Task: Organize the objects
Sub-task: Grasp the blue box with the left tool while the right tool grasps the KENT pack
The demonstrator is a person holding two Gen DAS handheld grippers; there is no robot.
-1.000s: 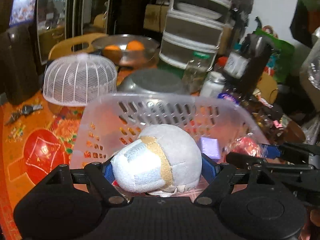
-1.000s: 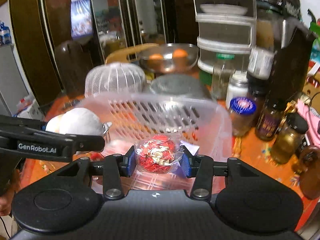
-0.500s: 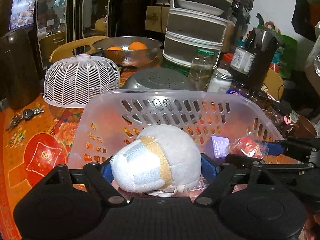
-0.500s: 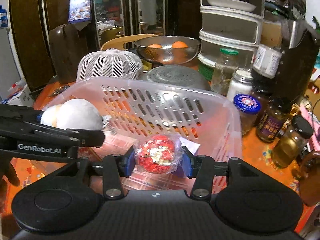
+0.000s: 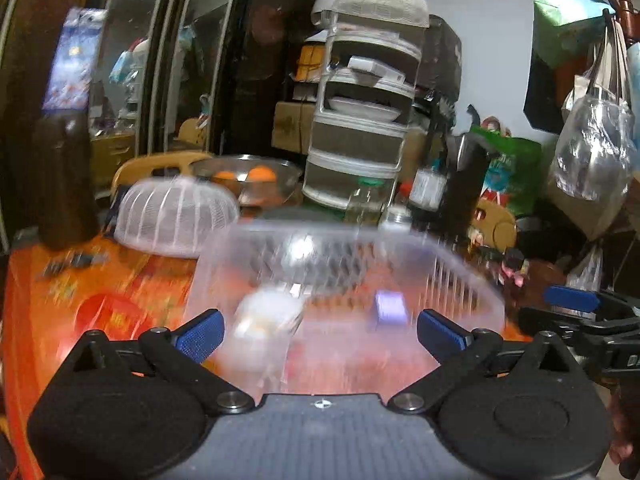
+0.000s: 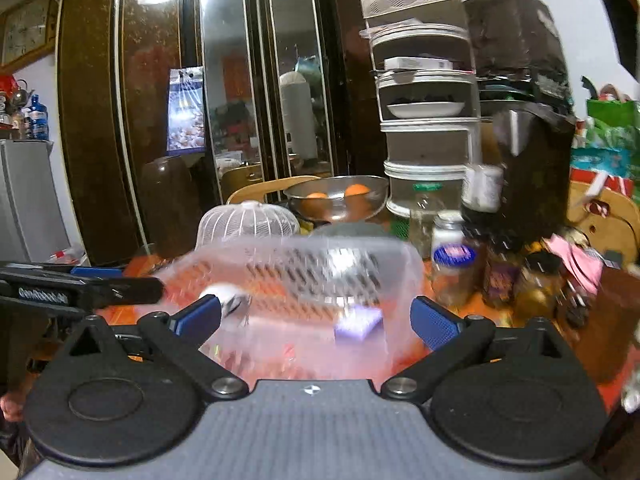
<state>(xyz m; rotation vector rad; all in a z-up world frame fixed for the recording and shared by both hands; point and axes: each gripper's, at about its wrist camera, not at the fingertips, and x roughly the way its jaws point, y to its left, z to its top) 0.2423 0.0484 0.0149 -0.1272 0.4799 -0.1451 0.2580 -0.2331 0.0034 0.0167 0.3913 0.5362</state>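
My left tongs [image 5: 318, 332] are opening, pads wide apart with nothing pressed between them; the white plush [image 5: 262, 322] lies blurred in the basket [image 5: 460, 276], lower left of centre in the left view. My right tongs [image 6: 316, 318] are opening too, and grip nothing. A purple packet [image 6: 358, 322] sits in the basket, just right of centre in the right view. The basket rests on the orange surface [image 5: 120, 276], mid-frame, in front of the white dome cover [image 5: 176, 216].

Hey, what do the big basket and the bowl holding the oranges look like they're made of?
Basket: likely translucent plastic, since the orange table shows through its slotted walls. Bowl: probably polished metal, silvery with soft reflections, though blur leaves that open.
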